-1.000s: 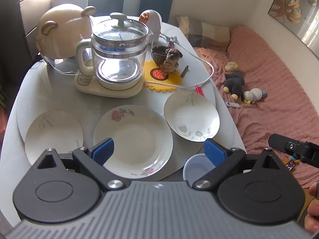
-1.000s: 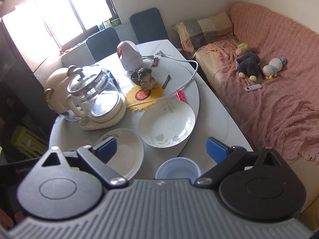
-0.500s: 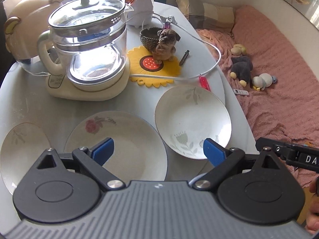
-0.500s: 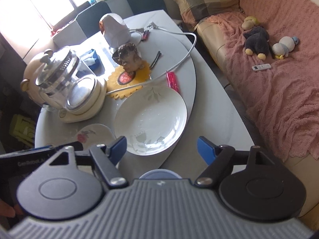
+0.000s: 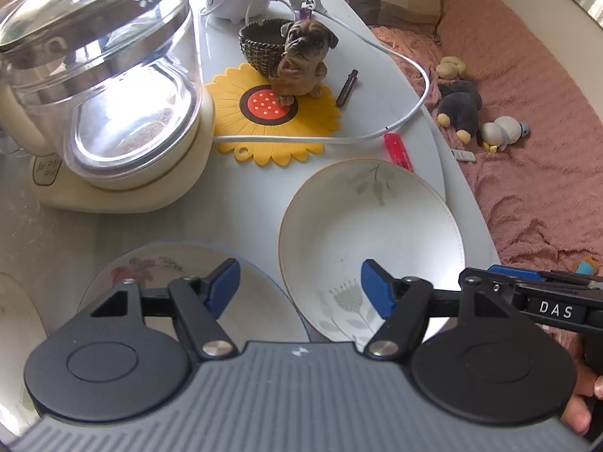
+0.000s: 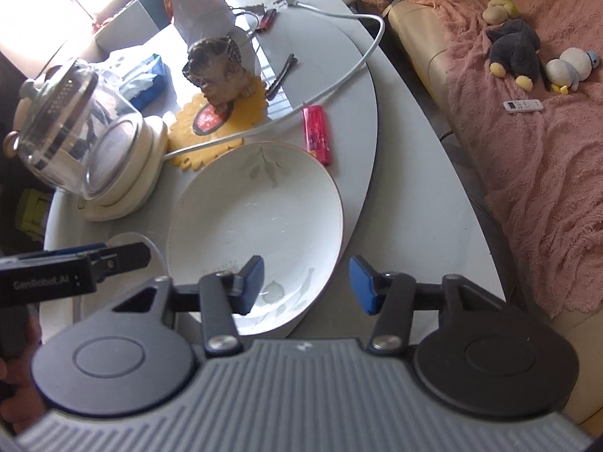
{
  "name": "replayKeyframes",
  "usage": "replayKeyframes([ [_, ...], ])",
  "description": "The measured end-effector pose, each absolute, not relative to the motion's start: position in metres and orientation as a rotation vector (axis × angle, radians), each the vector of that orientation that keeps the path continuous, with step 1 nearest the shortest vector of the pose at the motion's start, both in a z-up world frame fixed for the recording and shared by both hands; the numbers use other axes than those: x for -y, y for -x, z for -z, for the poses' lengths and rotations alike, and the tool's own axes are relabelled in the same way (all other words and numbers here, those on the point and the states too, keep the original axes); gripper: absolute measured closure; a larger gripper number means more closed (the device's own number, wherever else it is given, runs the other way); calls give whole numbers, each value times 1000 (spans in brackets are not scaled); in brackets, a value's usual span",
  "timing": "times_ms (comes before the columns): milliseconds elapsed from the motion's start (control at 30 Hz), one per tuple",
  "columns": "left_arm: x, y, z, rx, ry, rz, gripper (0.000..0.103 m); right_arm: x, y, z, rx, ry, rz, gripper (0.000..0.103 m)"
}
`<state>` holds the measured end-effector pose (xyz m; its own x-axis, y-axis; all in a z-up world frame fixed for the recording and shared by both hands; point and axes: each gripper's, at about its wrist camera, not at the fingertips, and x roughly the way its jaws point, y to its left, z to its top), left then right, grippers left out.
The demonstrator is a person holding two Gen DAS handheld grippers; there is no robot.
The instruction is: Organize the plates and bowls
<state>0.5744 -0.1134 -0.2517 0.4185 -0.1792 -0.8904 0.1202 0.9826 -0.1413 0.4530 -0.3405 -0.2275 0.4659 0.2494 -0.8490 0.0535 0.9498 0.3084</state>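
Note:
A white plate with a grey leaf pattern [image 5: 371,233] [image 6: 260,218] lies at the table's right side. My right gripper [image 6: 307,282] hangs low over its near right rim. One finger is above the plate and the other outside the rim; the jaws are closing and the pads touch nothing. My left gripper [image 5: 299,288] hovers over the gap between this plate and a rose-patterned plate [image 5: 162,267], with both rims under its closing jaws. A third plate [image 5: 11,324] shows at the far left edge. Each gripper shows in the other's view [image 5: 486,277] [image 6: 124,256].
A glass kettle on a cream base [image 5: 113,113] stands just behind the plates. Further back are a sunflower mat [image 5: 279,120] with a dog figurine [image 5: 303,60], a white cable [image 5: 418,101] and a red lighter [image 6: 316,133]. To the right, past the table's edge, is a pink-covered sofa [image 6: 546,173].
Both grippers have come down and forward toward the leaf-patterned plate, and both pairs of jaws have narrowed. The blue cup at the near table edge has dropped out of view.

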Motion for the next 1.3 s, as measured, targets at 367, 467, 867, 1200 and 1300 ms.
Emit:
replayKeyframes([
  [367,109,-612,291,-1185,81,180,63,348,-482,258,-1154,-318,-123,71],
  [467,103,-616,293,-1160,140,194,72,348,-489,265,-1169,-326,-137,78],
  [867,100,-631,313,-1205,200,190,90,352,-497,274,-1159,-328,-157,89],
  [1200,101,-627,311,-1185,211,186,91,355,-499,268,-1152,-318,-197,90],
  [1300,100,-626,304,-1171,240,180,92,358,-499,264,-1151,-318,-209,90],
])
